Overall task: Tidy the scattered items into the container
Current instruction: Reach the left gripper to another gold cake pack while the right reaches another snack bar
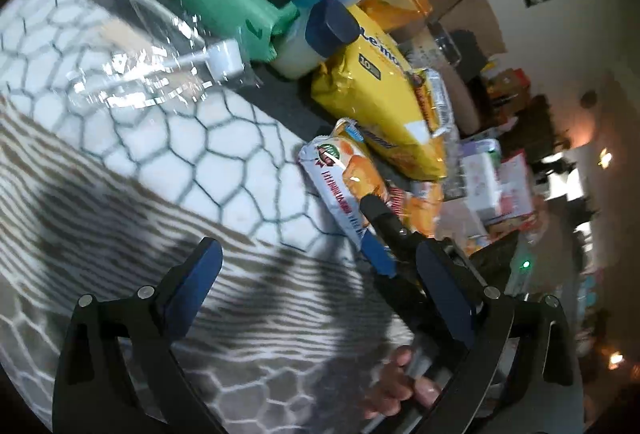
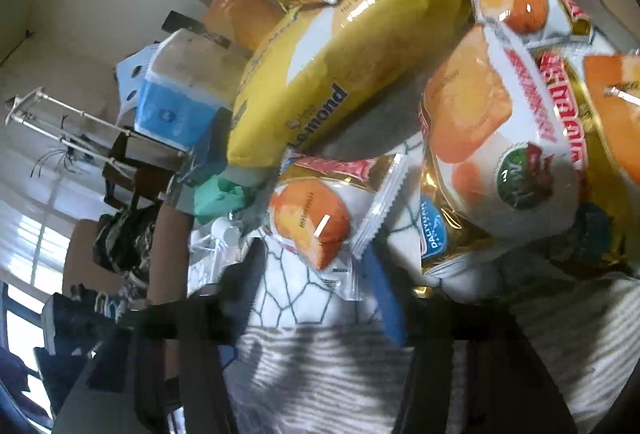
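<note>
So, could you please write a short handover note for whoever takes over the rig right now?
Left gripper: open, empty, above the patterned cloth.
Right gripper: jaws astride the small snack packet; too blurred to confirm a grip.
Yellow bag, bottle, green pack and other snack packets lie piled loose.
Done: nothing visibly put away; I cannot make out the container.
Left: everything.

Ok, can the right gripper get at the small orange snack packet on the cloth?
Probably yes: the small packet lies uncovered just ahead of the right gripper, though the big snack bag crowds one side.
</note>
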A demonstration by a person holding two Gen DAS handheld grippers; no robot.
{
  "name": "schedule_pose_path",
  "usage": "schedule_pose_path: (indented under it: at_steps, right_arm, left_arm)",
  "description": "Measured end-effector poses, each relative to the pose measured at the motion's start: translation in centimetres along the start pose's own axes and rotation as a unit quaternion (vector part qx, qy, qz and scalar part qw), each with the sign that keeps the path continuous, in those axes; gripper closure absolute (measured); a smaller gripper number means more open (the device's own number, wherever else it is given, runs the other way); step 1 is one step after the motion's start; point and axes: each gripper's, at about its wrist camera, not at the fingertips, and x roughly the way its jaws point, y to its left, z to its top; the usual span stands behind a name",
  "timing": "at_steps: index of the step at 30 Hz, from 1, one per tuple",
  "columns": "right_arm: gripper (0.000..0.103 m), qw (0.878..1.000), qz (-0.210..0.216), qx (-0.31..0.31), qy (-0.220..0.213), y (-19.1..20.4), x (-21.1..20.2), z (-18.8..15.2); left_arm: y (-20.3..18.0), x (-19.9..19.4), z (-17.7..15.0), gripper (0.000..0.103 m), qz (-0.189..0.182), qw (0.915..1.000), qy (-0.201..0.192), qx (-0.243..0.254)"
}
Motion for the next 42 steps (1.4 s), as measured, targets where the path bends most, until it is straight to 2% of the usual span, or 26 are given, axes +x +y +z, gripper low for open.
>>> schedule_pose_path:
  at_steps: [1,6,15,22,26,31,35,38,41,42]
  right_arm:
    - [0.074,1.000,0.004,0.007,0.004,-0.4,0.1,0.0]
    - [0.082,1.000,-0.006,-0.024,-0.001,-0.2,-0.3,0.0]
    - [0.084,0.998,-0.020,-0.059,0.011,-0.6,-3.4,-0.7]
    - [0.084,0.994,-0.029,-0.095,0.044,-1.0,-6.5,-2.5]
    - [0.084,0.989,-0.051,-0.128,0.057,-1.5,-8.5,-3.6]
    - [0.084,0.984,-0.067,-0.144,0.086,-3.1,-11.3,-4.8]
    - [0.084,0.983,-0.071,-0.138,0.100,-4.7,-13.4,-5.2]
    - [0.082,0.982,-0.070,-0.132,0.118,-5.7,-14.4,-5.5]
    - [0.072,0.980,-0.082,-0.117,0.137,-6.9,-15.2,-5.9]
    - [0.064,0.982,-0.080,-0.109,0.136,-7.4,-15.6,-5.9]
  left_arm:
    - [-0.2,0.0,-0.1,0.005,0.010,0.9999,-0.003,0.008]
    - [-1.2,-0.4,-0.3,0.005,0.034,0.9986,-0.014,0.038]
    - [-1.9,-0.5,-0.7,0.005,0.057,0.9960,-0.017,0.067]
    - [-2.5,0.1,-1.4,0.005,0.070,0.9937,-0.009,0.087]
    - [-2.9,0.3,-1.9,0.005,0.058,0.9938,0.004,0.095]
    - [-3.0,0.9,-2.9,0.005,-0.001,0.9942,0.054,0.093]
    - [-3.4,2.0,-4.5,0.005,-0.033,0.9895,0.098,0.101]
    - [-3.8,3.2,-5.9,0.005,-0.041,0.9853,0.128,0.106]
    - [-4.7,4.4,-7.3,0.005,-0.045,0.9809,0.152,0.113]
    - [-5.1,4.6,-7.7,0.005,-0.047,0.9794,0.156,0.119]
